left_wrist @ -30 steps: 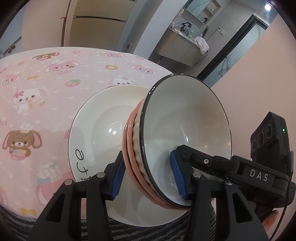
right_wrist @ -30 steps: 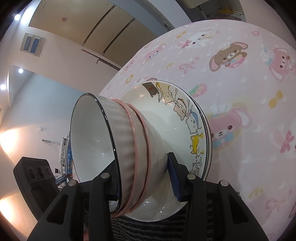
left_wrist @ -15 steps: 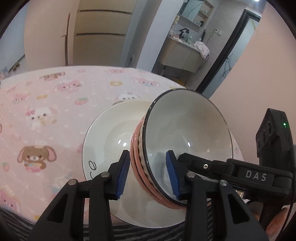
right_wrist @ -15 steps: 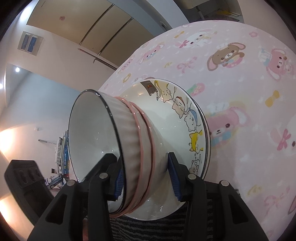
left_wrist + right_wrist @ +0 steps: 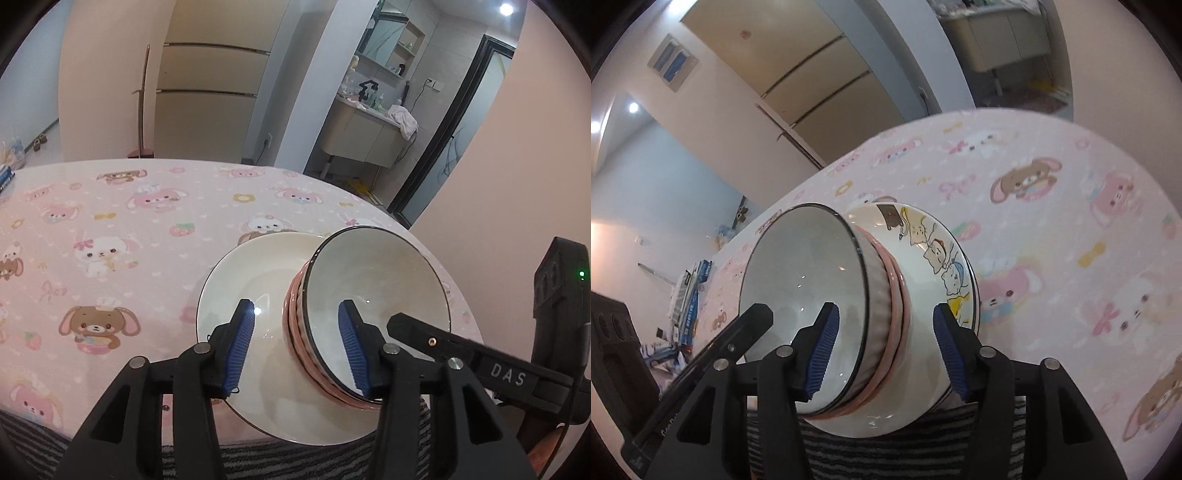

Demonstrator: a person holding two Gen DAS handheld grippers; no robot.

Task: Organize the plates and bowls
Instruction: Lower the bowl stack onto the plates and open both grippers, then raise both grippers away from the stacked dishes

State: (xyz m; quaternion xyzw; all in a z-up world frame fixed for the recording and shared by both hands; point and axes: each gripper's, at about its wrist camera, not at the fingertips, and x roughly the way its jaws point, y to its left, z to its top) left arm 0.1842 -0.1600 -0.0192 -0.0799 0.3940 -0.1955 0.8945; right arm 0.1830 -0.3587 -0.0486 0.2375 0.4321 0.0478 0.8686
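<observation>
Both grippers, left (image 5: 297, 345) and right (image 5: 884, 350), are opening, fingers clear of the bowls (image 5: 376, 295) nested on the plate (image 5: 243, 284).

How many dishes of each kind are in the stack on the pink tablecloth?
Black-rimmed bowl: 1
Pink-rimmed bowls: 2
Cartoon plate: 1
Total: 4
</observation>
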